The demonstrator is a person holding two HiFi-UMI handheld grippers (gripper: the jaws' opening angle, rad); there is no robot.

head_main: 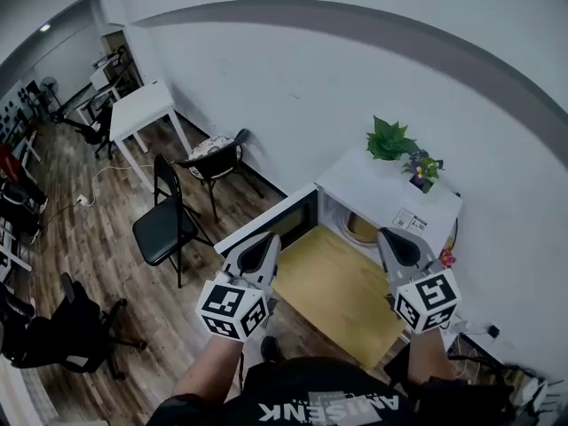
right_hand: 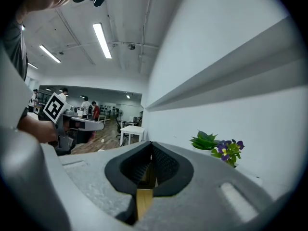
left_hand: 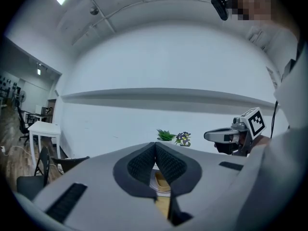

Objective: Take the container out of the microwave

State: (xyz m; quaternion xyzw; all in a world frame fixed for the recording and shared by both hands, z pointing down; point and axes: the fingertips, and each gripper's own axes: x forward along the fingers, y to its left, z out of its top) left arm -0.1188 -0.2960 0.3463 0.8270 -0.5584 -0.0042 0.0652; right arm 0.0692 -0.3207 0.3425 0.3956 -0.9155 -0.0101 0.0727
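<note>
A white microwave [head_main: 417, 204] stands at the back of a wooden table [head_main: 342, 291], its door [head_main: 282, 223] swung open to the left. Inside the cavity sits a tan container [head_main: 362, 229]. In the left gripper view that container [left_hand: 161, 182] shows just under the jaws, on a white plate. My left gripper [head_main: 270, 240] is shut and empty, in front of the open door. On the other side, near the cavity's right edge, my right gripper [head_main: 384, 235] is also shut with nothing in it. Both point roughly level, short of the container [head_main: 362, 229].
A green plant [head_main: 388, 139] and purple flowers [head_main: 422, 169] sit on top of the microwave. Black chairs [head_main: 167, 223] and a white table [head_main: 142, 109] stand on the wooden floor to the left. The white wall is close behind the microwave.
</note>
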